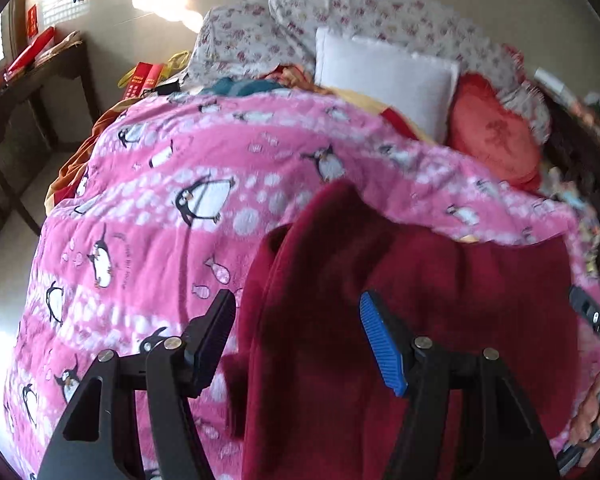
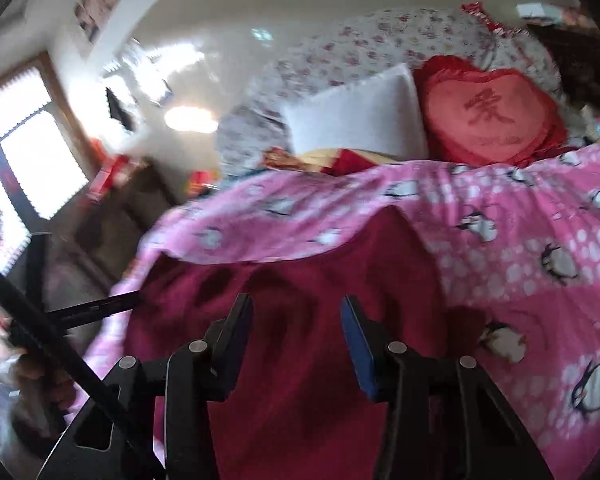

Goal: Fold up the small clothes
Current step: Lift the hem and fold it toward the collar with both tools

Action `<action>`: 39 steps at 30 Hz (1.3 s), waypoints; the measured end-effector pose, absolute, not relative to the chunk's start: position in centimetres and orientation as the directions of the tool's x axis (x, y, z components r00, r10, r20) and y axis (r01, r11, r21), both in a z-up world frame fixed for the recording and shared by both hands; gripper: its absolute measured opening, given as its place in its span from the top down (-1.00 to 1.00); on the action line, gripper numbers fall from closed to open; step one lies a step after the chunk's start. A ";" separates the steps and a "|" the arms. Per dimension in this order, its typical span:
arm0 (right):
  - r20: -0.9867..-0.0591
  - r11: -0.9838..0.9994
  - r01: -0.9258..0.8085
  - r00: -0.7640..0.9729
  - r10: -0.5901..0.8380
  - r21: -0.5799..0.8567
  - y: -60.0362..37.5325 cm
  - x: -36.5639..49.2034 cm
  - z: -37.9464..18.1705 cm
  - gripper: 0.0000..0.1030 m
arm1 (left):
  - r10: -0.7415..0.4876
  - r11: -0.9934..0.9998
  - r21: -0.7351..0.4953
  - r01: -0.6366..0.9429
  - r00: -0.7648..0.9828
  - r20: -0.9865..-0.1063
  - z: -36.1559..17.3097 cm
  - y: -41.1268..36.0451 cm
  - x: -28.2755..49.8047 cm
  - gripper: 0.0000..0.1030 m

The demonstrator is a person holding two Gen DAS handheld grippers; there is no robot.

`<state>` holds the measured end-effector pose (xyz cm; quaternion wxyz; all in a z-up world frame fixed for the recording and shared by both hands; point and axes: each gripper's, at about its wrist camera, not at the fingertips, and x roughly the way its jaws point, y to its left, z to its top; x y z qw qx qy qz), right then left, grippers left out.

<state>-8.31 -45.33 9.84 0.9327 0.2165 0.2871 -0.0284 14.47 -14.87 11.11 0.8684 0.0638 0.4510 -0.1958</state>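
Dark-red fleece garment point(image 1: 440, 300) lies spread on the pink penguin-print quilt point(image 1: 148, 240) covering the bed, w/ its far edge tucked under a fold of that quilt. Going L to R in my left wrist view: dark wooden side table point(image 1: 24, 80) by the wall w/ a red flat box on top, then the quilt, then my left tool point(image 1: 298, 340), released, fingers wide apart, black pad over the quilt edge and blue pad over the garment, gripping nothing. A thick rolled fold of the garment runs up btwn the fingers. Behind, a white square pillow point(image 1: 384, 76), an orange-red heart-shaped cushion point(image 1: 492, 128) just beside it, both leaning on floral-print bedding point(image 1: 380, 8). Far R edge I see part of the other tool and a hand, blurred.

Right wrist view, L to R: bright window point(image 2: 20, 152), black bars of the left tool low at L, then my right tool point(image 2: 296, 340), also released, pads apart above the garment's middle, not touching cloth as far as I can tell. Garment fills the lower centre; quilt wraps round its top and R side. Pillow and heart cushion sit at the head of the bed.
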 end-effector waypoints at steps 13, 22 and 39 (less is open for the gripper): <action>-0.639 0.870 0.297 0.769 0.027 0.394 -48.7 -9.2 8.3 -0.30 | -0.295 0.918 -0.087 0.387 0.521 -0.801 10.0 -12.1 13.8 -0.47; -0.651 0.901 0.221 0.755 0.083 0.372 -43.2 -20.3 6.4 -0.39 | -0.406 0.879 -0.193 0.435 0.475 -0.781 8.4 -5.0 5.1 -0.56; -0.562 0.903 0.135 0.817 0.131 0.407 -43.8 -23.0 6.5 0.87 | -0.401 0.789 -0.118 0.603 0.360 -0.843 5.8 -6.4 2.6 0.54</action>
